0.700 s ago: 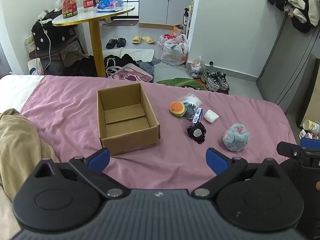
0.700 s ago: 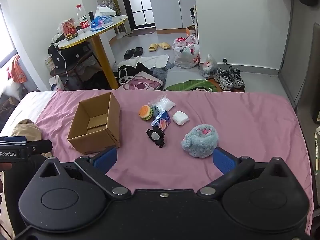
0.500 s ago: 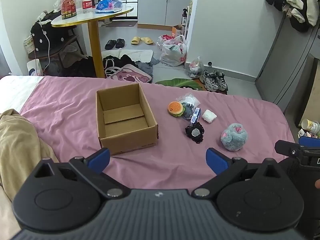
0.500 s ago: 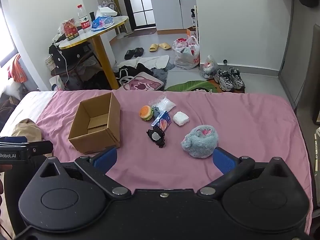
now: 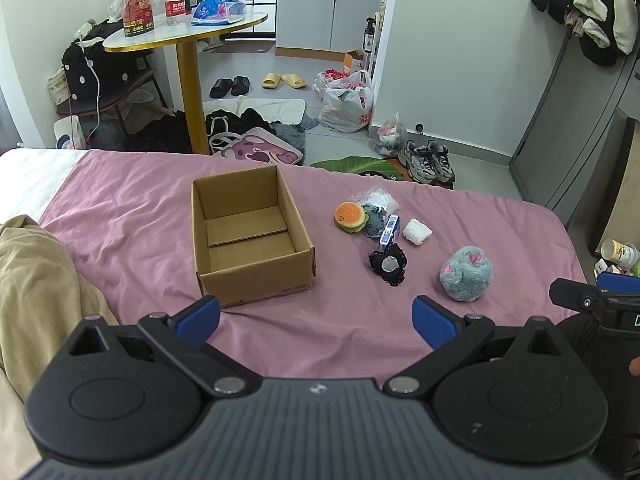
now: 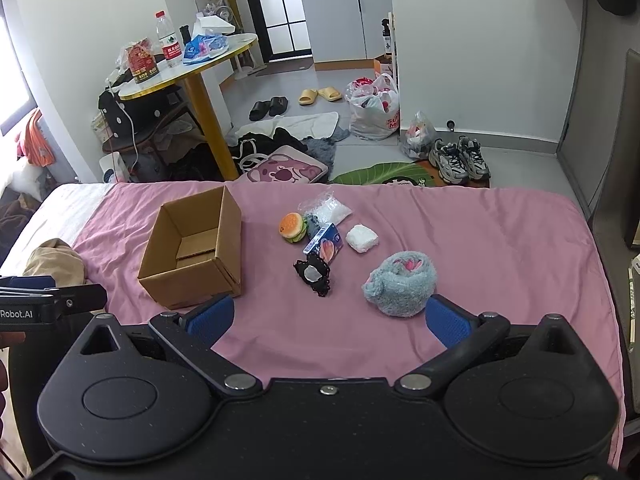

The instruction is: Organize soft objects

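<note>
We see a fluffy grey-blue plush (image 6: 400, 286) with pink patches lying on the pink bed (image 6: 500, 240); both grippers' jaws stand apart, empty.

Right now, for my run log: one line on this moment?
left tool: open | right tool: open | cardboard box: empty | grey plush: on bed

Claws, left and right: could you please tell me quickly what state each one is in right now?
Left claw: open, holding nothing, above the pink bedsheet.
Right claw: open, holding nothing, near the fluffy grey plush toy.
</note>
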